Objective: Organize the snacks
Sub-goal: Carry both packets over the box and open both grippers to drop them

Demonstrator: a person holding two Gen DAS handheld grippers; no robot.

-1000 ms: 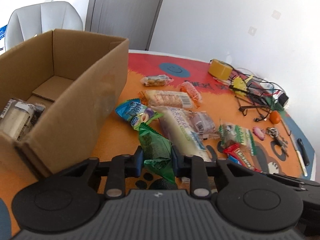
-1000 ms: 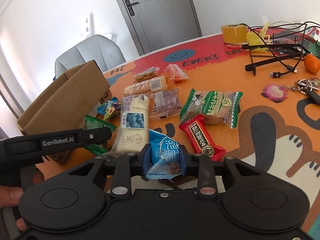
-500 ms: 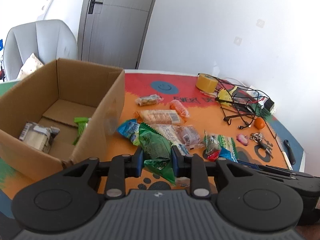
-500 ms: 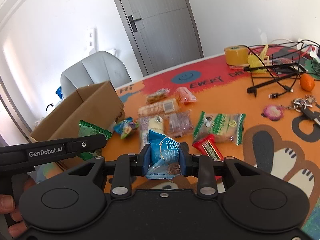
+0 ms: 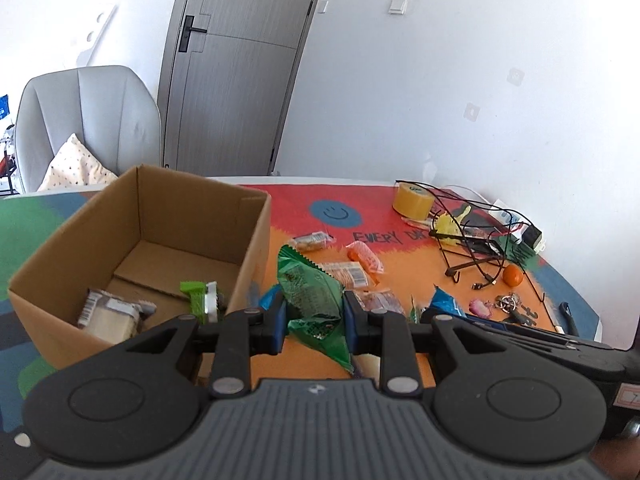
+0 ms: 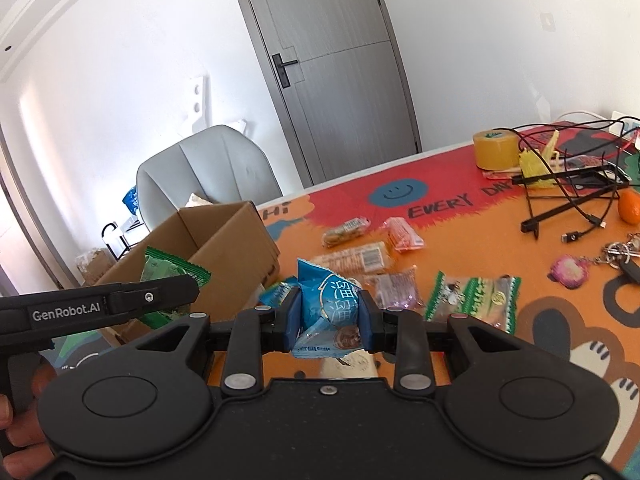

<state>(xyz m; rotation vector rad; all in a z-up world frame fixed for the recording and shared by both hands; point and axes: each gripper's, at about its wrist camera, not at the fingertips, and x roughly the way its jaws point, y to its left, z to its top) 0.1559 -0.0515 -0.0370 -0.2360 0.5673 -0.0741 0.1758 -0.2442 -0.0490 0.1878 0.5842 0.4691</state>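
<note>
My left gripper is shut on a green snack packet, held above the table just right of the open cardboard box. Inside the box lie a grey-white packet and a light green one. My right gripper is shut on a blue snack packet, lifted over the orange mat. Several more snacks lie on the mat, among them a green-white packet, a long biscuit pack and an orange packet. In the right wrist view the left gripper and its green packet show beside the box.
A yellow tape roll, tangled black cables, a small orange fruit and keys crowd the table's far right. A grey chair with a cushion stands behind the box, and a grey door beyond it.
Both grippers have risen with their packets, so the table and box look lower and farther. The box's inside, with a green packet in it, has come into the left wrist view.
</note>
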